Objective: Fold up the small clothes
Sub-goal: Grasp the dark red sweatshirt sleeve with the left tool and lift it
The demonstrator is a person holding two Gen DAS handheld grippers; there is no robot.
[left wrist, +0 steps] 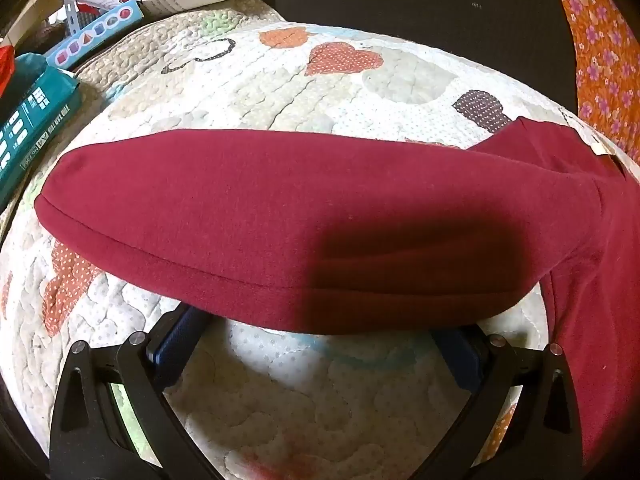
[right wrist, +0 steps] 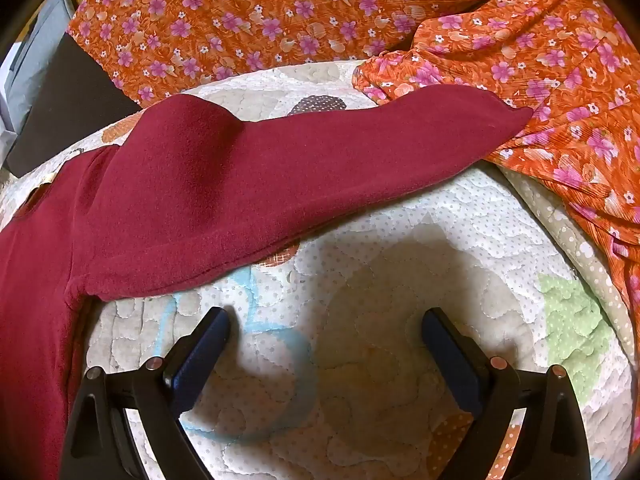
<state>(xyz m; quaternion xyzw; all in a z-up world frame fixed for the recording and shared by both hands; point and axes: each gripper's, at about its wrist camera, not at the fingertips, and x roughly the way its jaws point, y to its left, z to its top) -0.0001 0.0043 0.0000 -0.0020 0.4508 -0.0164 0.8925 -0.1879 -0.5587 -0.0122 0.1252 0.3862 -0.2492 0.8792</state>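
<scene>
- Left gripper (left wrist: 320,344): jaws wide apart, empty, tips hidden under the maroon garment's (left wrist: 280,216) near hem.
- Right gripper (right wrist: 325,328): jaws spread, empty, over bare quilt (right wrist: 400,264), just short of the sleeve edge.
- Orange floral cloth (right wrist: 560,80) touches the sleeve tip.

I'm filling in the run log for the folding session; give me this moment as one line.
stage: pre-grasp | left gripper: open, at sleeve edge | right gripper: open, empty | maroon garment: spread on quilt
</scene>
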